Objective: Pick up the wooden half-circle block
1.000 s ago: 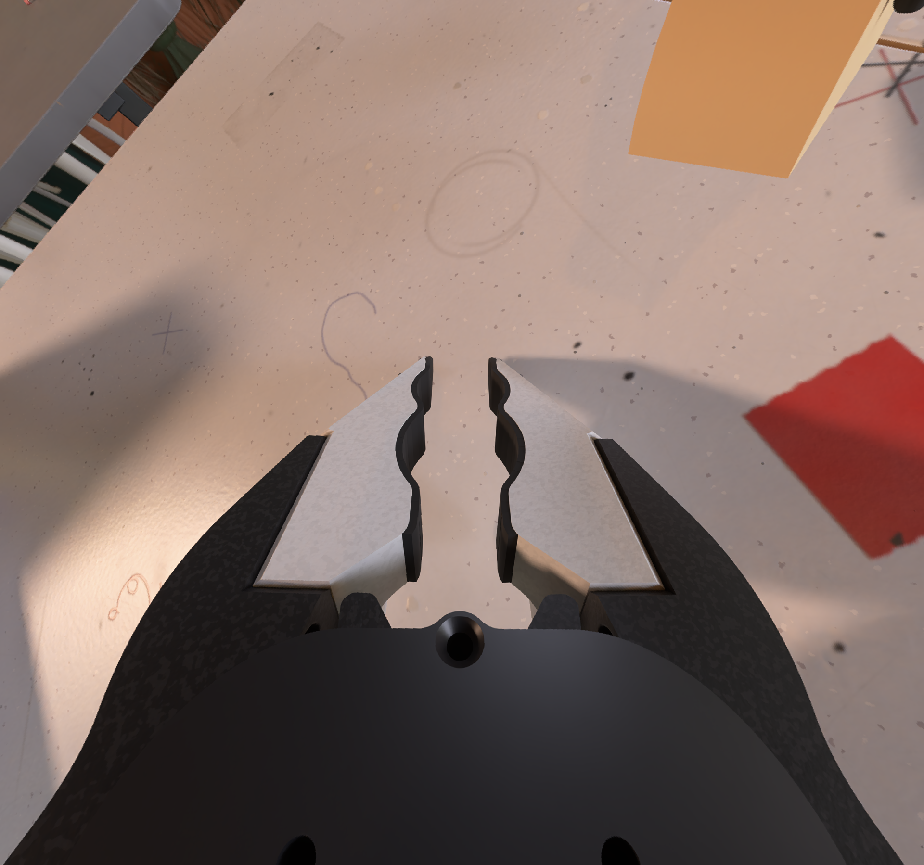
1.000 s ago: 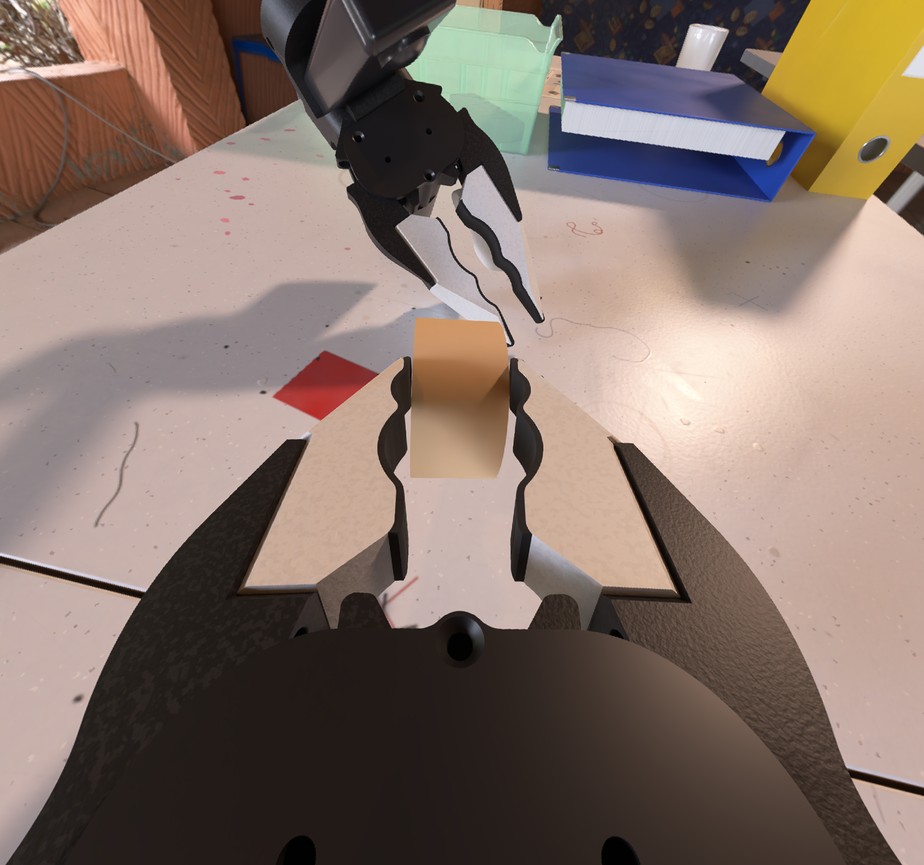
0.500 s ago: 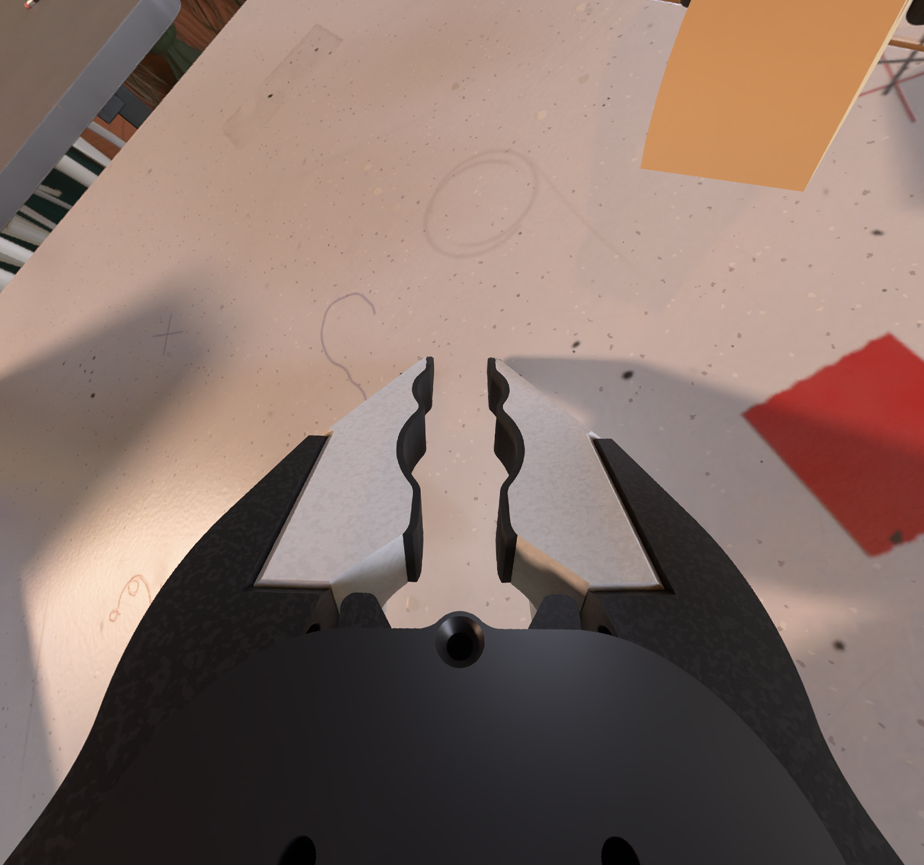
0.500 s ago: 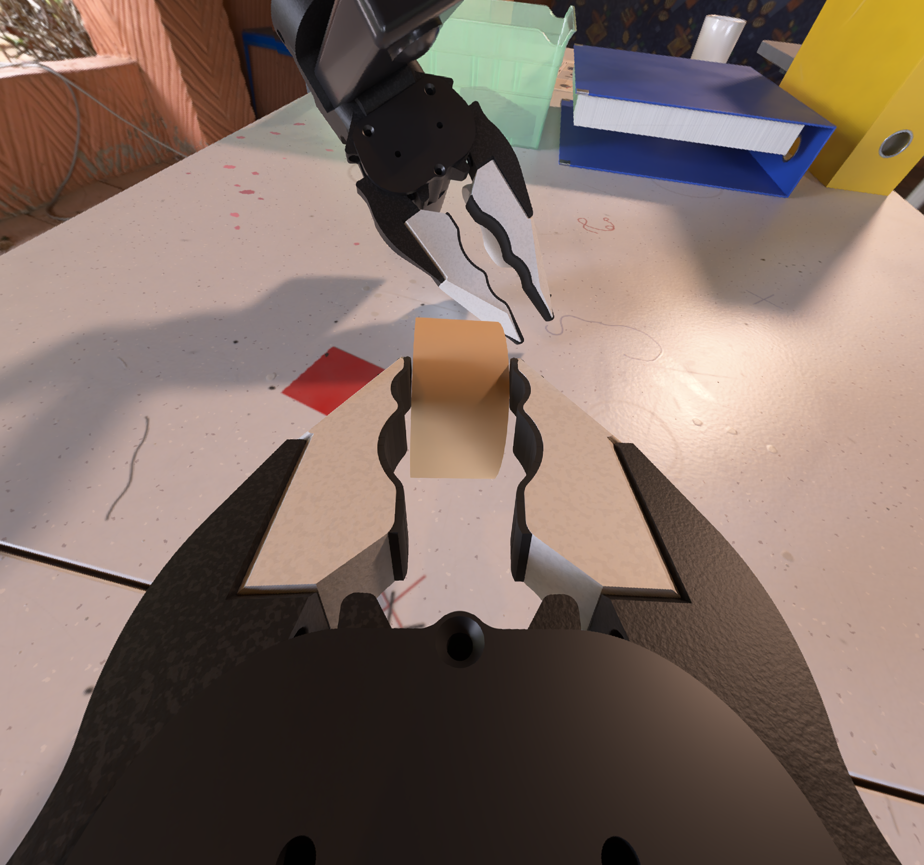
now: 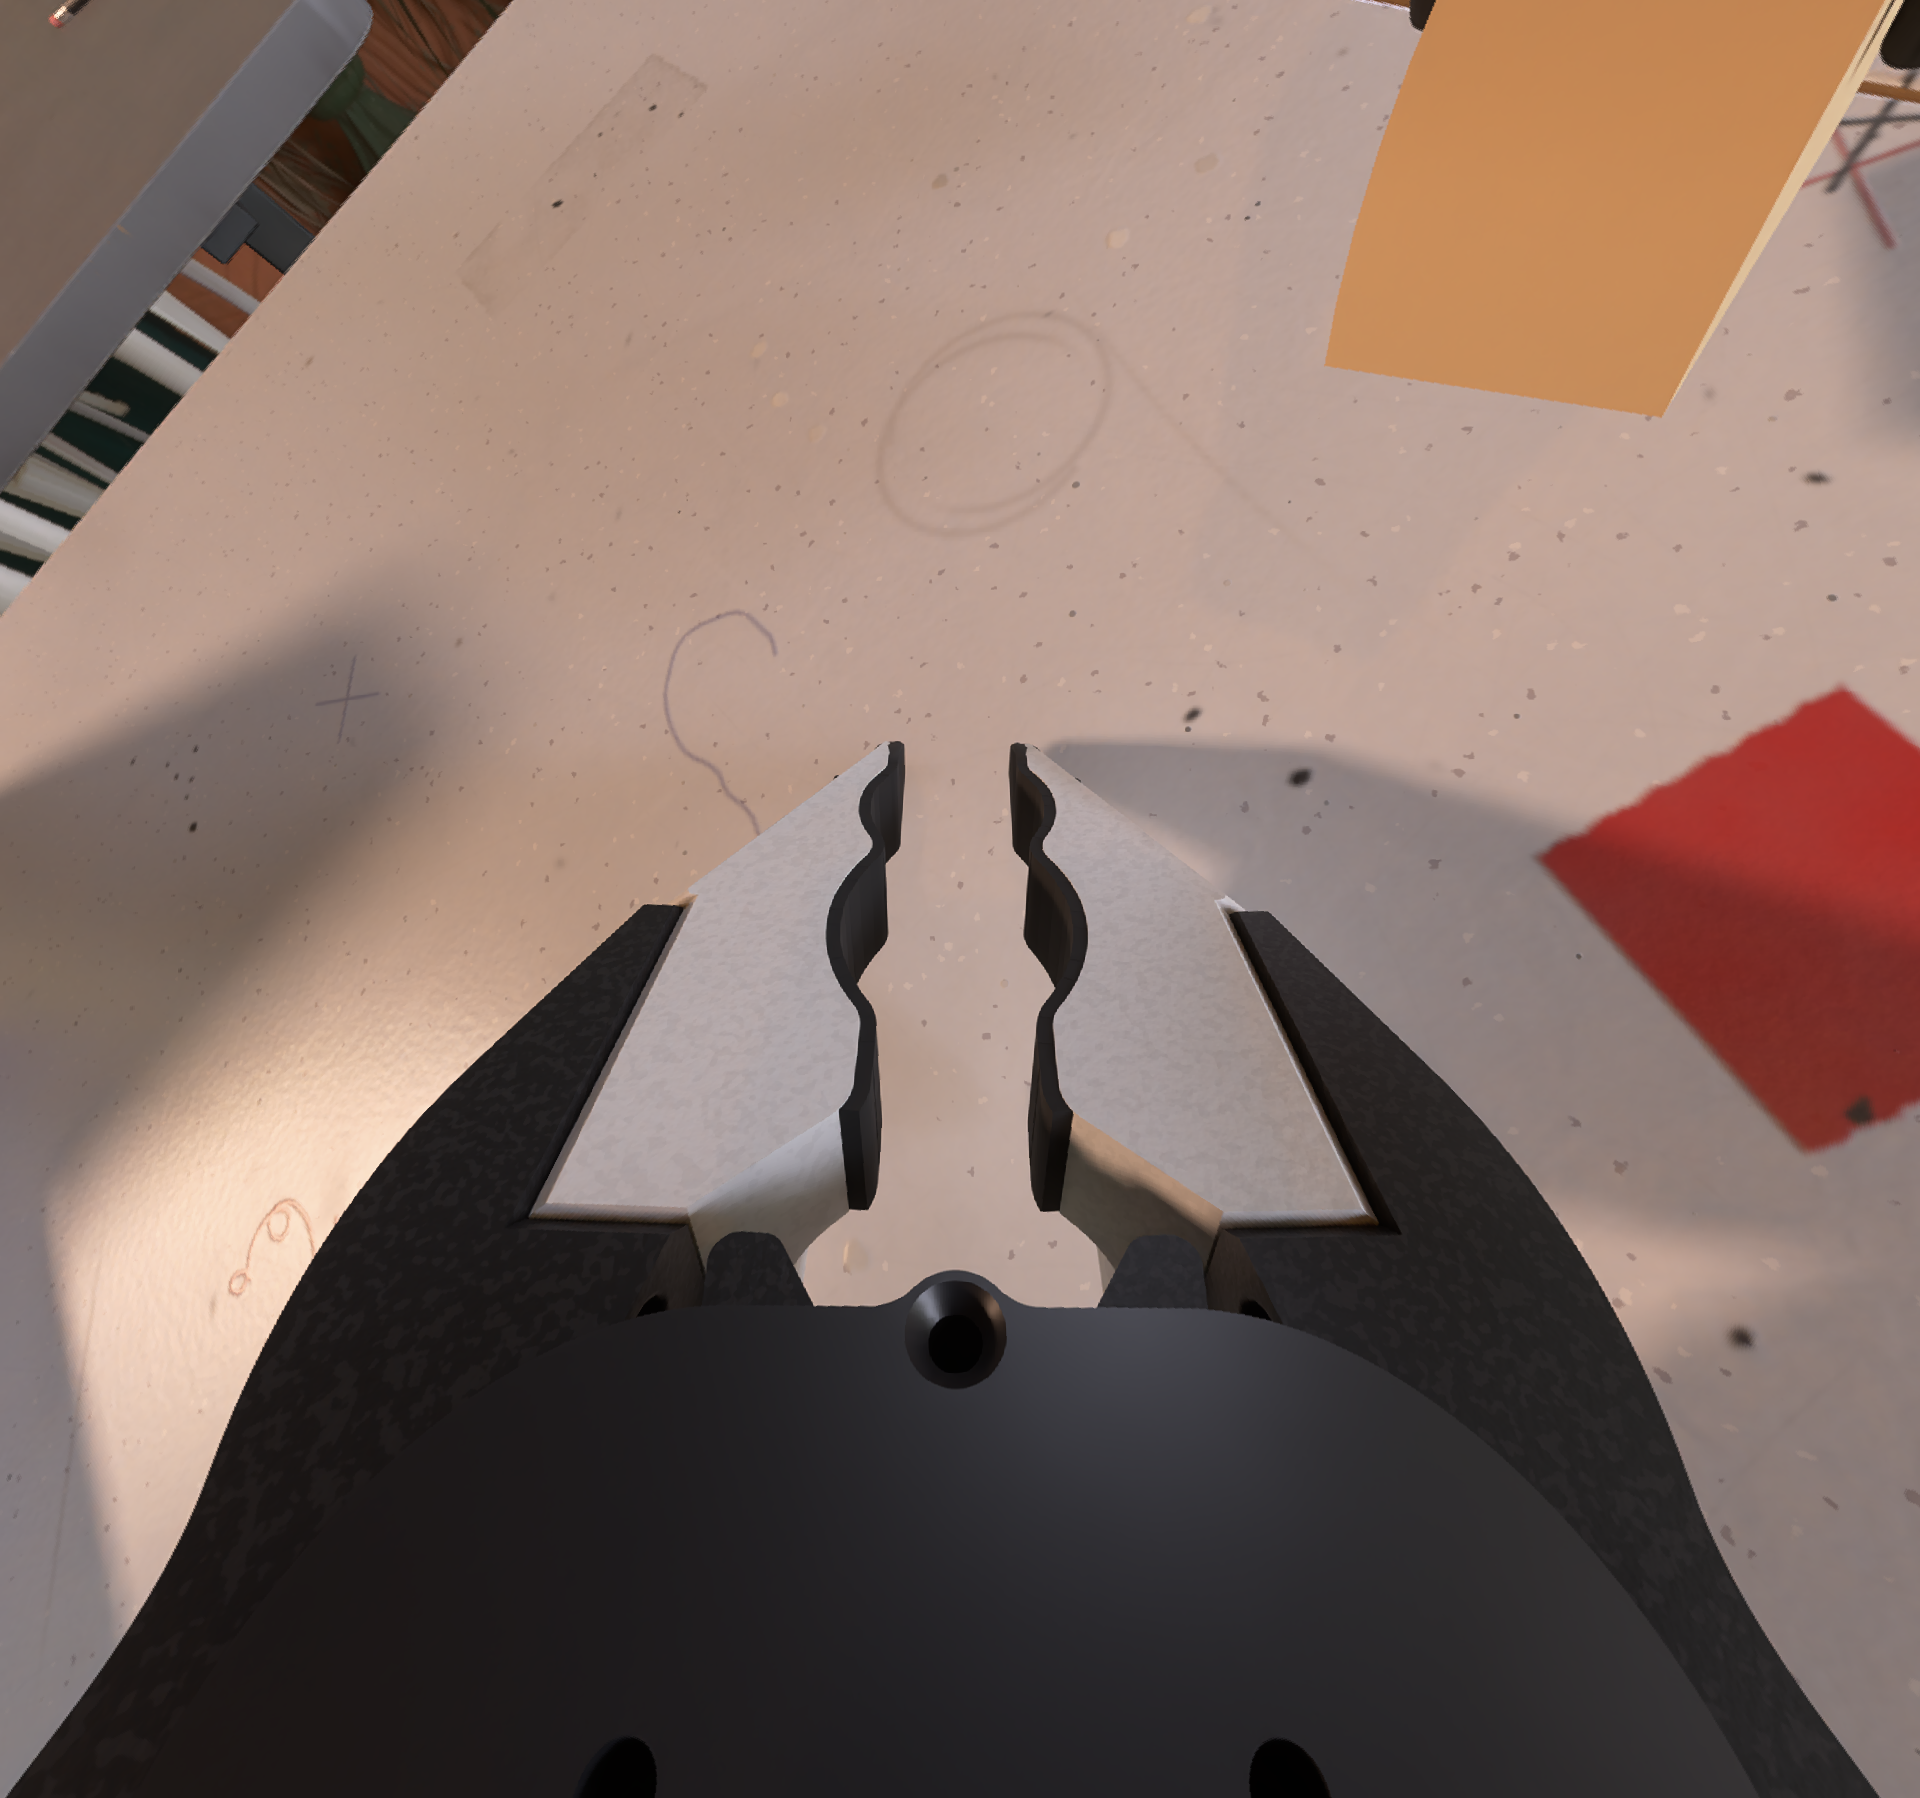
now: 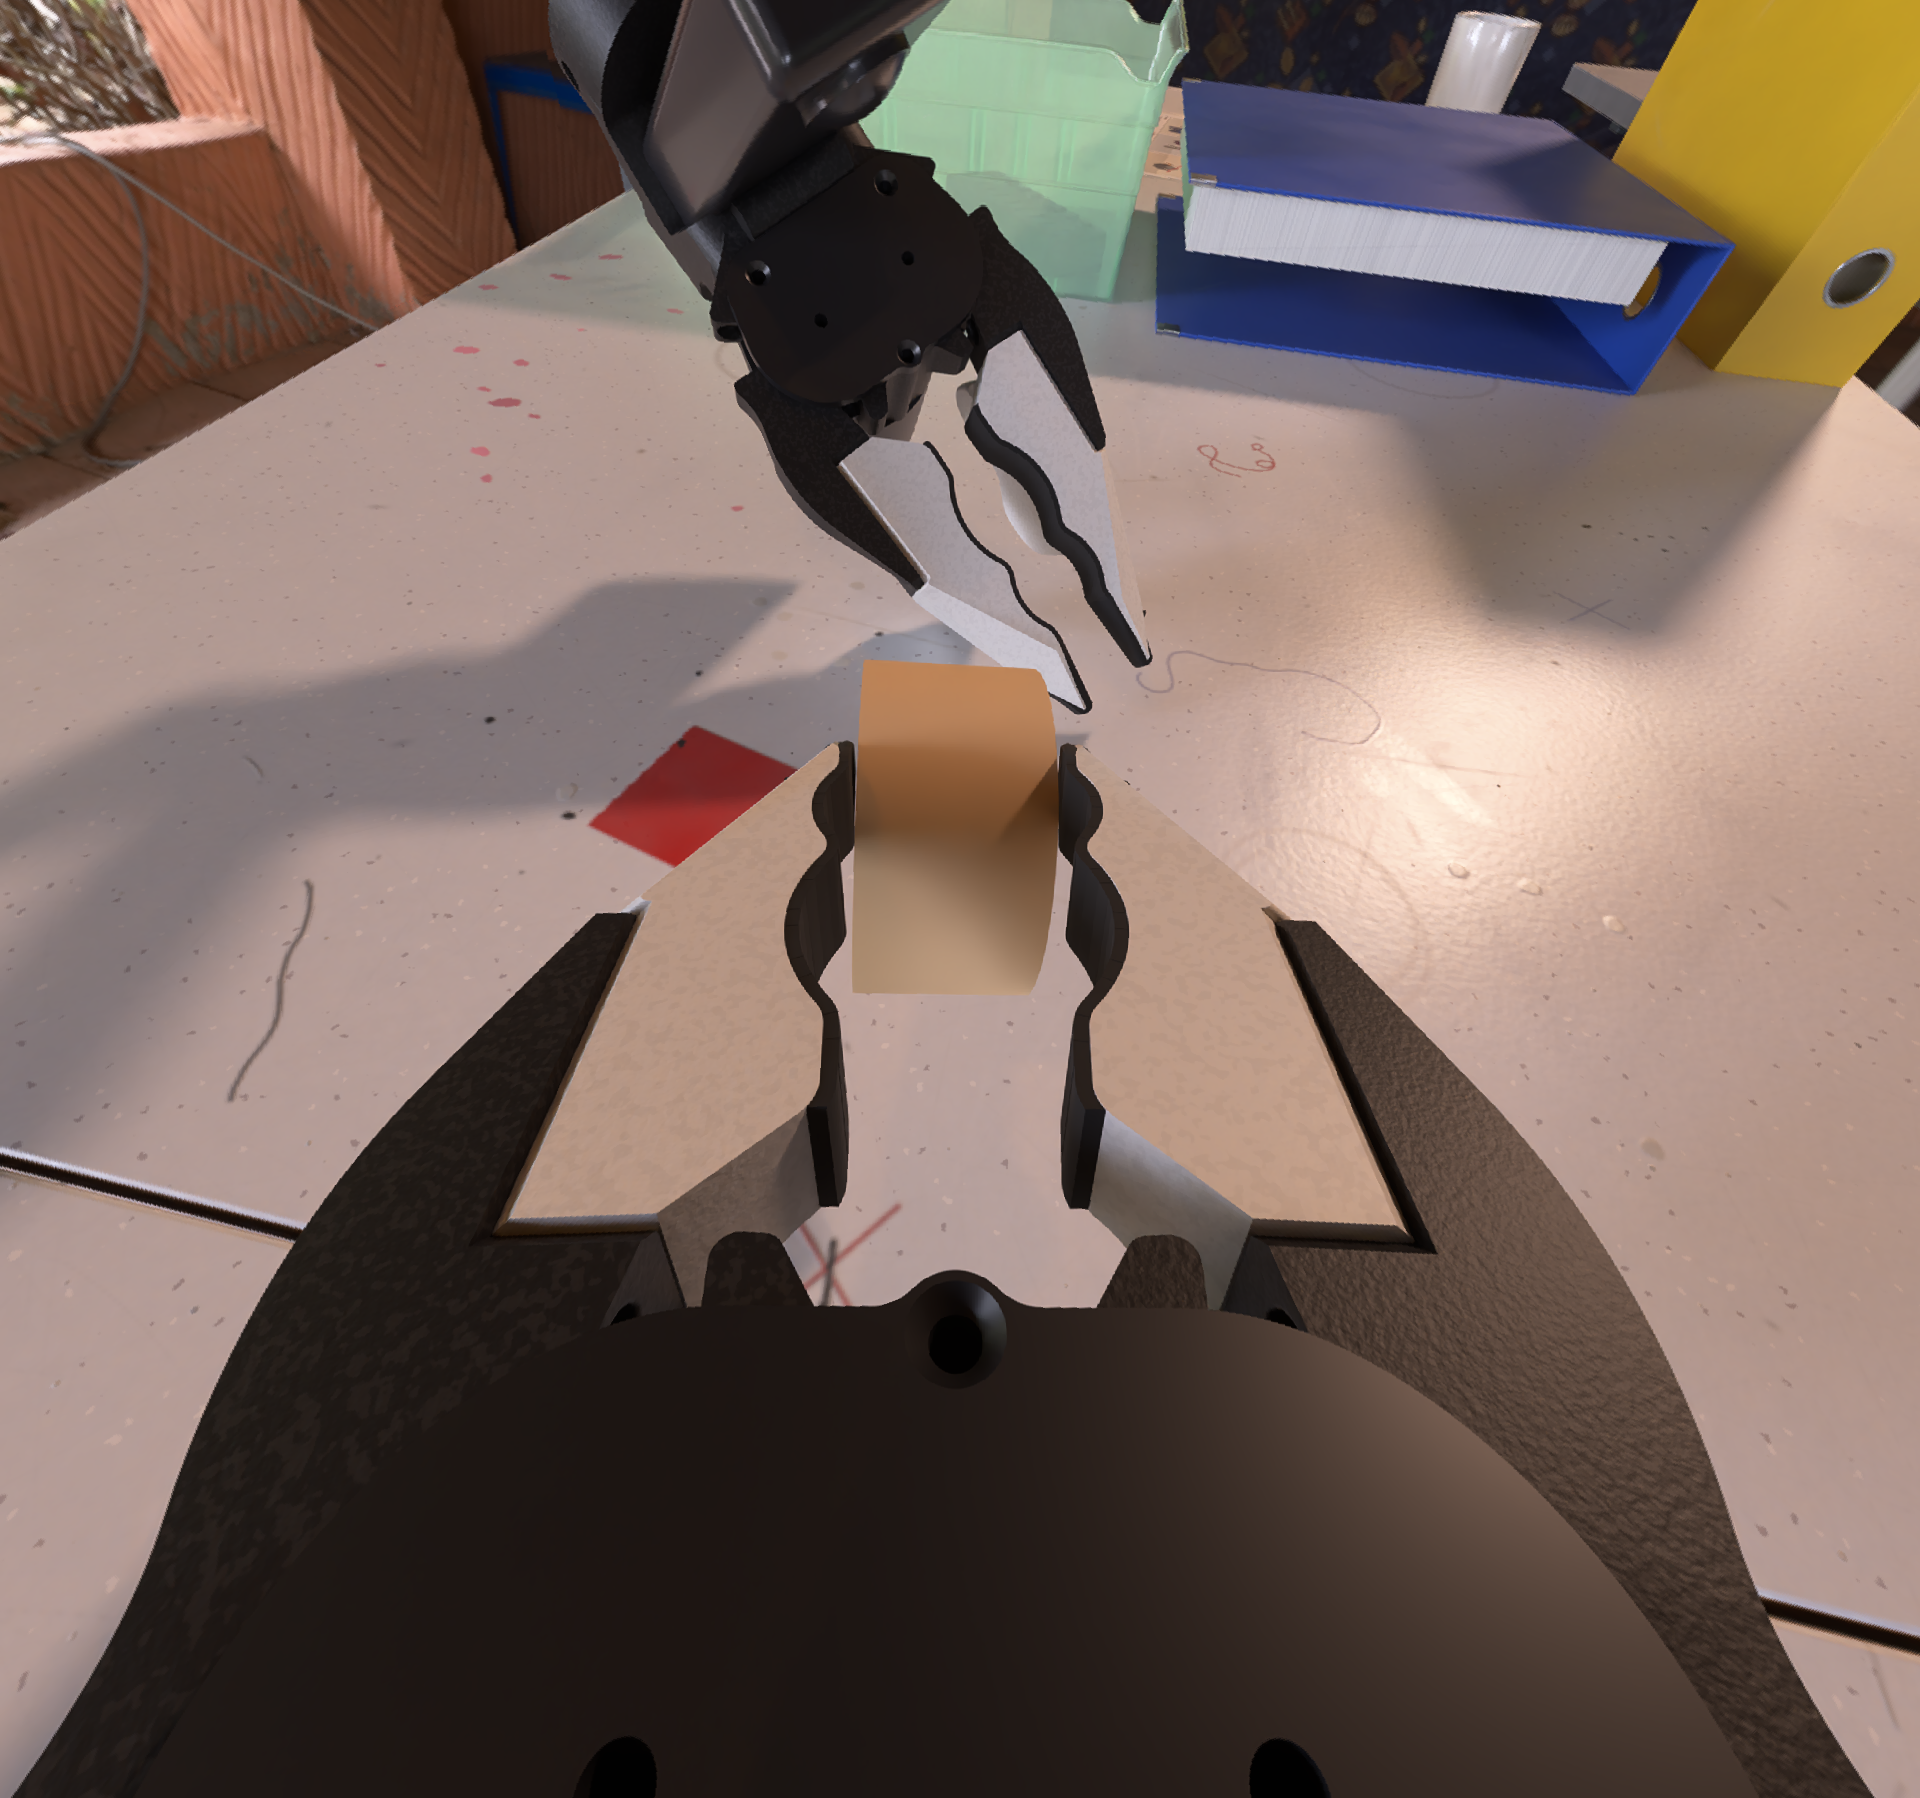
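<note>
The right hand-held gripper (image 6: 956,761) grasps the wooden half-circle block (image 6: 951,844) between its wavy black pads, lifted clear of the pale, speckled table (image 6: 1507,1021). The block's smooth curved face shows tan and matte. The left hand-held gripper (image 5: 956,756) hangs empty above the table, its fingers parted by a narrow gap. A flat red square (image 5: 1766,917) lies on the table just beside it.

Tan wooden half-circle block (image 6: 951,844); speckled pale pink tabletop (image 6: 1455,917) with a red square patch (image 6: 691,792); blue binder (image 6: 1455,221); yellow binder (image 6: 1808,117); translucent green bin (image 6: 1039,107).
</note>
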